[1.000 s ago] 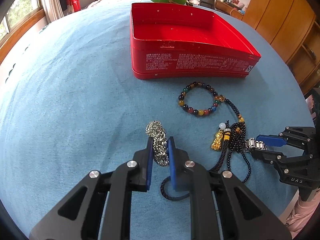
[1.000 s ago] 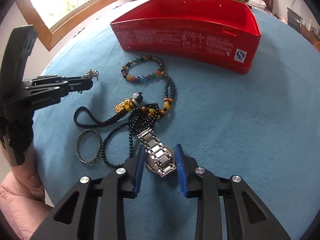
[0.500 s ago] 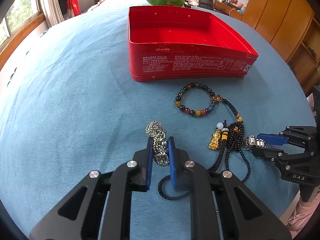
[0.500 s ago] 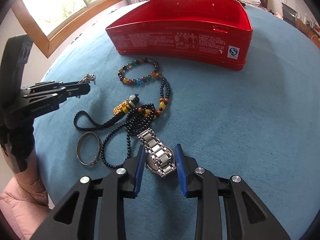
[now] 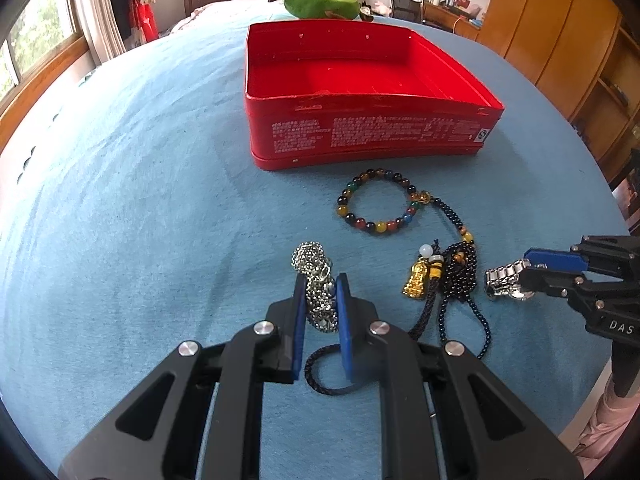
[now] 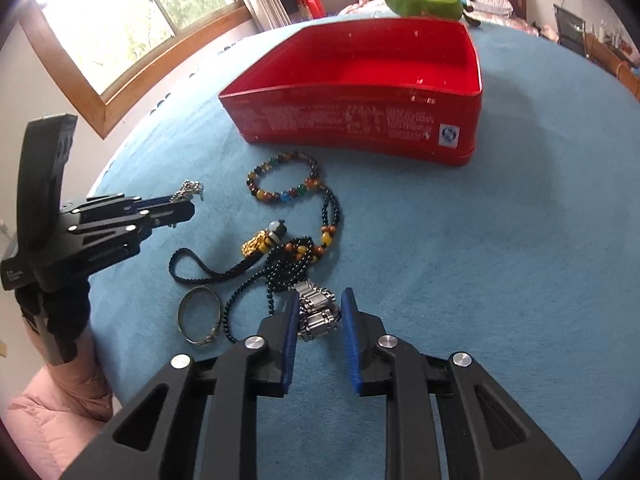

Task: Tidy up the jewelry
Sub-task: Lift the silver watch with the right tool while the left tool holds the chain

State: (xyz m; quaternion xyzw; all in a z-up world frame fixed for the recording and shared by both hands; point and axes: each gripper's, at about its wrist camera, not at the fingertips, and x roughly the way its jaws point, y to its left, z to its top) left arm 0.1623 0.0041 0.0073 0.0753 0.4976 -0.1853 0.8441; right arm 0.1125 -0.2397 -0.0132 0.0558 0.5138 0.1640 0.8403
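My left gripper (image 5: pixel 320 288) is shut on a bunched silver chain (image 5: pixel 316 280) and holds it above the blue cloth; it also shows in the right wrist view (image 6: pixel 180 204). My right gripper (image 6: pixel 320 308) is shut on a silver metal watch (image 6: pixel 318 314), lifted off the cloth; the watch shows in the left wrist view (image 5: pixel 502 280). The open red tin box (image 5: pixel 360 140) stands beyond, its inside bare. A coloured bead bracelet (image 5: pixel 380 204), a dark bead necklace with a gold charm (image 5: pixel 418 280) and a silver bangle (image 6: pixel 200 314) lie on the cloth.
A blue cloth (image 5: pixel 140 200) covers the round table. A green plush toy (image 5: pixel 320 0) lies behind the box. A window is at the left, wooden cupboards (image 5: pixel 560 40) at the right. The table edge runs close under my right gripper in the left wrist view.
Both grippers have risen and moved toward the red box with their loads. The watch has come up off the cloth, clear of the bead necklace.
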